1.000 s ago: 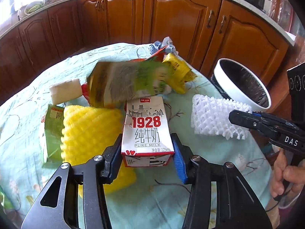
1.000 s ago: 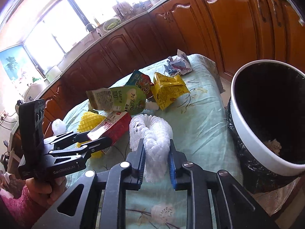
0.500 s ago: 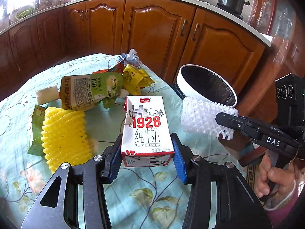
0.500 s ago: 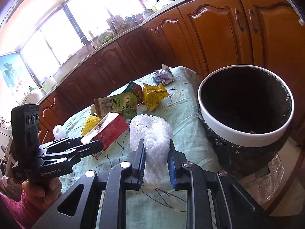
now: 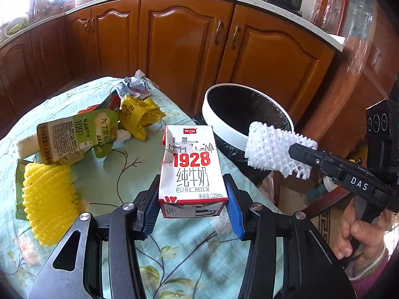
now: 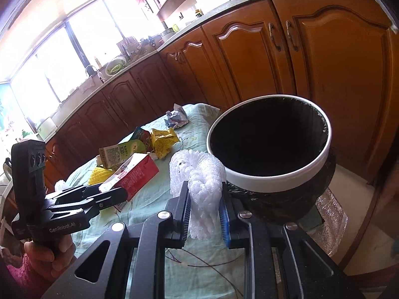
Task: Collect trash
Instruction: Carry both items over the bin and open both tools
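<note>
My left gripper (image 5: 193,200) is shut on a small white and red milk carton (image 5: 193,167), held above the table's right edge. In the right wrist view the same carton (image 6: 132,177) sticks out of the left gripper (image 6: 117,194). My right gripper (image 6: 204,214) is shut on a white foam fruit net (image 6: 199,182), just short of the white-rimmed bin (image 6: 269,184) with its black liner. From the left wrist view the net (image 5: 271,149) hangs at the bin's (image 5: 224,129) near rim, pinched by the right gripper (image 5: 299,154).
On the flowered tablecloth (image 5: 107,182) lie a yellow foam net (image 5: 49,196), a green pouch (image 5: 74,134), a yellow wrapper (image 5: 139,114) and crumpled paper (image 5: 136,87). Wooden cabinets (image 5: 189,39) stand behind. The bin stands off the table's right edge.
Both grippers have carried their loads to the right, toward the bin. The bin now fills more of both views, and the table litter has slid left and away.
</note>
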Demonstrator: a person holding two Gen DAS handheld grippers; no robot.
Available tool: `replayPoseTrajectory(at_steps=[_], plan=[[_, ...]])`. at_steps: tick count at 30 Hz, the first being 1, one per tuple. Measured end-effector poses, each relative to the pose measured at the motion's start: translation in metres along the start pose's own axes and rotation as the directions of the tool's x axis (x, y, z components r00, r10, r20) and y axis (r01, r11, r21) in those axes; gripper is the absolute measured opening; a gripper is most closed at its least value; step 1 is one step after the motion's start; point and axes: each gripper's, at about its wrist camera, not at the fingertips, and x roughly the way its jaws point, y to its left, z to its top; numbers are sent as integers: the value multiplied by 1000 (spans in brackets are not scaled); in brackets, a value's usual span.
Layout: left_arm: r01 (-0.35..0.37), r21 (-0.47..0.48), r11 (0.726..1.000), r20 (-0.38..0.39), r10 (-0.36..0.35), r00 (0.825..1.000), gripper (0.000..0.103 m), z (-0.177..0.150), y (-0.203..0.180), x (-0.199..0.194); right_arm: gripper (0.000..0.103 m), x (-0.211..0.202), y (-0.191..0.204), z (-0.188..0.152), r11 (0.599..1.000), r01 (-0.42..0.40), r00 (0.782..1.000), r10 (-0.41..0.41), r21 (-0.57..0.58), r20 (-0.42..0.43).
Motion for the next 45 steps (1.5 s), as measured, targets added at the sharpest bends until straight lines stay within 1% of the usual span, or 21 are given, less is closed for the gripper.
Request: replayPoseTrajectory(at_steps=[8, 15, 20, 27, 39, 41, 43, 44, 45], plan=[[26, 51, 998, 12, -26, 1000, 46, 21, -26, 11, 21, -12, -25, 13, 998, 57, 997, -58, 20, 47], [48, 78, 996, 18, -49, 999, 46, 40, -48, 28, 21, -13, -40, 22, 994, 102, 992, -104, 38, 72], [57, 87, 995, 9, -58, 998, 46, 53, -59, 45, 21, -2, -50, 31, 991, 127, 990, -130, 52, 59], [67, 117, 991, -23, -65, 998, 46, 73, -77, 69, 21, 14, -62, 54, 986, 161, 986, -162, 46, 31], [58, 105, 993, -69, -51, 996, 46, 92, -79, 109, 21, 39, -79, 65, 978, 204, 979, -202, 37, -30], [60, 105, 993, -76, -52, 996, 46, 94, -79, 114, 23, 42, -83, 67, 978, 203, 979, -201, 42, -39], [65, 107, 992, -89, -56, 995, 47, 95, -81, 119, 27, 45, -86, 68, 978, 202, 979, -200, 49, -42], [65, 106, 992, -96, -55, 994, 47, 95, -81, 121, 30, 45, -88, 69, 979, 198, 980, -196, 57, -44], [64, 103, 993, -104, -54, 993, 50, 95, -81, 123, 38, 46, -89, 69, 979, 195, 980, -193, 66, -44]])
